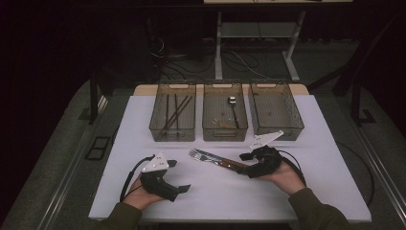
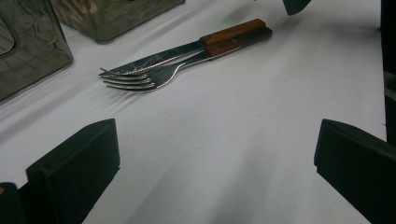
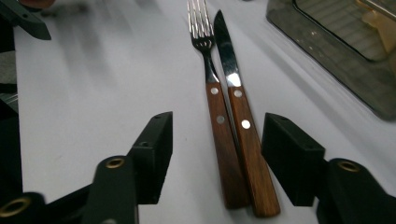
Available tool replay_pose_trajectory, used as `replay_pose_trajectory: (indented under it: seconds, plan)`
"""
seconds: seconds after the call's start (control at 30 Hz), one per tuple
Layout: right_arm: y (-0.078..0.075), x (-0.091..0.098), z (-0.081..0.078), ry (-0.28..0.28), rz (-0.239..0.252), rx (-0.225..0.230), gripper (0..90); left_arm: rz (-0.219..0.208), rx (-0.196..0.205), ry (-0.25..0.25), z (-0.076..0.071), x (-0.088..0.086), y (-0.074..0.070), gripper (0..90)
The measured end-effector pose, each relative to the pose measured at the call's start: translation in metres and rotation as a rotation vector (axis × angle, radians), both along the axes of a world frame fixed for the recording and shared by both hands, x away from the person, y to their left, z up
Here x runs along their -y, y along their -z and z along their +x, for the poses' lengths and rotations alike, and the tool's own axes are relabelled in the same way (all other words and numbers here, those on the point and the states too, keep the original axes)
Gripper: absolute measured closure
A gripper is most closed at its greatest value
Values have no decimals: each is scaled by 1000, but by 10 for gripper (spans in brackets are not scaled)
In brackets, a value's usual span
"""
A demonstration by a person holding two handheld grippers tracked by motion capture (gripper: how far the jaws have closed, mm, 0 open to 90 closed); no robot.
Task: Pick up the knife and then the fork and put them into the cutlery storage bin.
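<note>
Straddling fork (image 3: pixel 219 126) and knife (image 3: pixel 243 126) handles, right gripper (image 3: pixel 217 154) fingers half-open, gripping nothing; left gripper (image 2: pixel 217 168) wide open, empty, idle on tabletop (image 1: pixel 230 191).

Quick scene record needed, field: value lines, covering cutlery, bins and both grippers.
fork: on table, beside knife, wooden handle
knife: on table, wooden handle, touching fork's handle
right gripper: open, fingers either side of both handles, not pressing
left gripper: open, nothing between fingers, apart from cutlery
left bin: chopsticks
middle bin: spoon
right bin: no cutlery seen
table: white
</note>
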State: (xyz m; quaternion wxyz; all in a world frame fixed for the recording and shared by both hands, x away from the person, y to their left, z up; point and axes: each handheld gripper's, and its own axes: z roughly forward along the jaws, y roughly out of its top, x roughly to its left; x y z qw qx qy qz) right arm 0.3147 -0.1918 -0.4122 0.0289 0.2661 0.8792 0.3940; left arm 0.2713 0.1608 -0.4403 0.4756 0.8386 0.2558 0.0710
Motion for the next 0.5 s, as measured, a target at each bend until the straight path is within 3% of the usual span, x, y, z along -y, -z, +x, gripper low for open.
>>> replay_pose_trajectory:
  seconds: [0.2,0.5]
  plan:
    - [0,-13,11,-7,7,12,528,0,1,2,0,0,0,0]
    - [6,-34,21,-35,-43,15,675,-3,-1,2,0,0,0,0]
